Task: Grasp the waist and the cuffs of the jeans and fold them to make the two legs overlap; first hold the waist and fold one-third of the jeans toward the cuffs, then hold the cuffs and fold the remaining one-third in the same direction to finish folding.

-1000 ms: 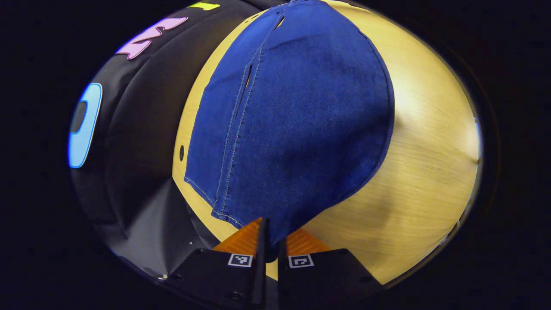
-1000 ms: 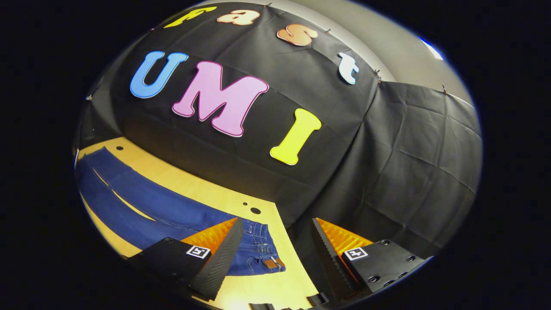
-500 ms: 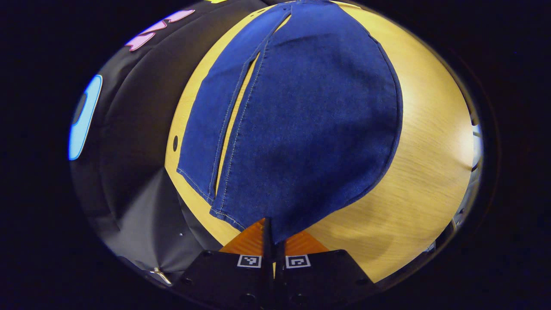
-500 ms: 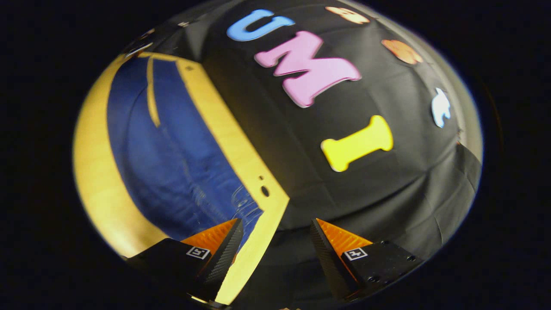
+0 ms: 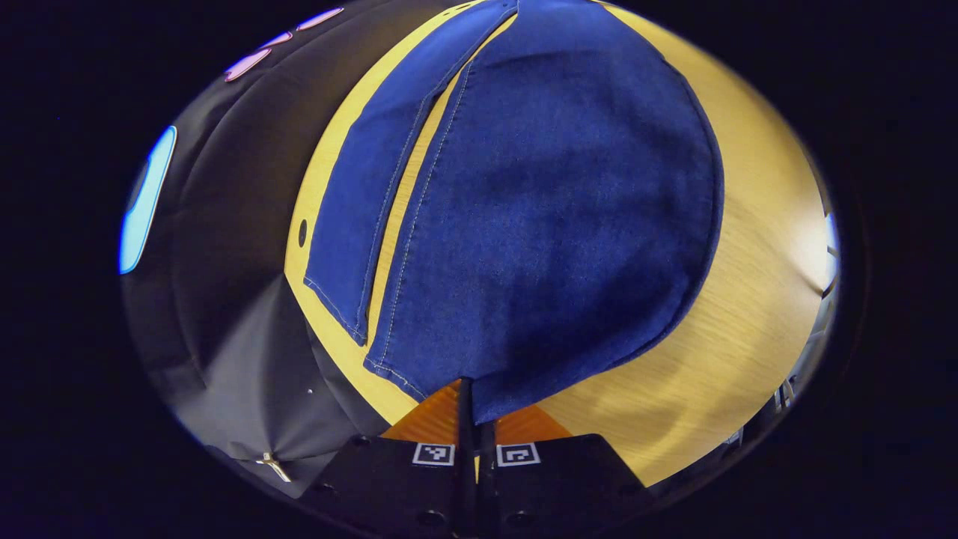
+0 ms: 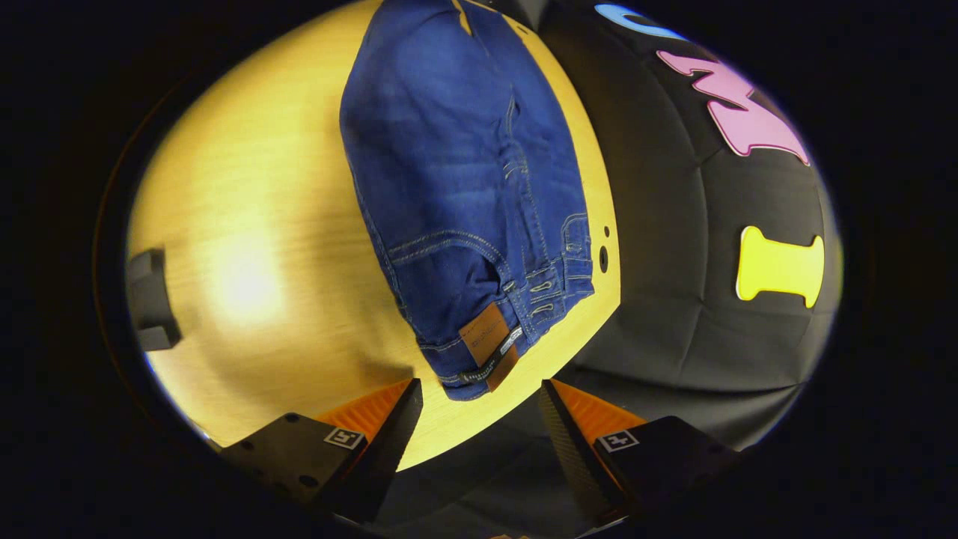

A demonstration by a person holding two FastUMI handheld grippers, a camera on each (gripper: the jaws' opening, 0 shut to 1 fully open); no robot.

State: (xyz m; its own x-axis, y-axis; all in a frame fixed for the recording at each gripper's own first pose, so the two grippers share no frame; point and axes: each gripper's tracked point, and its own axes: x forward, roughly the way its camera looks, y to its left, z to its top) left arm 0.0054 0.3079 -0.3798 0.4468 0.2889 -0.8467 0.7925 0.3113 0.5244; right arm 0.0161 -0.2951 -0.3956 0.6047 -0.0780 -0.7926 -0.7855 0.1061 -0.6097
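In the left gripper view, the left gripper (image 5: 473, 389) sits at the bottom centre of the frame with its 2 fingers pressed close together, clenched on the hem edge of the jeans (image 5: 554, 217). The near leg spreads as a wide blue sheet from the fingertips up through the middle of the frame to its top edge, and it lies over the wooden table (image 5: 748, 299), which shows as a yellow band along the right and lower right. The other leg (image 5: 359, 217) lies to the left of centre as a narrower strip, with a thin sliver of table showing between the 2 legs; its cuff ends at the left-centre of the frame, just beside a small dark hole (image 5: 302, 233) in the tabletop. In the right gripper view, the right gripper (image 6: 479, 408) is at the bottom of the frame with its 2 fingers spread wide apart, released and holding nothing. The waist (image 6: 494, 337) of the jeans lies just above the gap between the fingers, near the table's edge, with a brown patch (image 6: 488, 335) and belt loops facing up. From there the denim runs up the centre to the top of the frame. A dark block (image 6: 150, 299) sits at the far left, at the table's edge.
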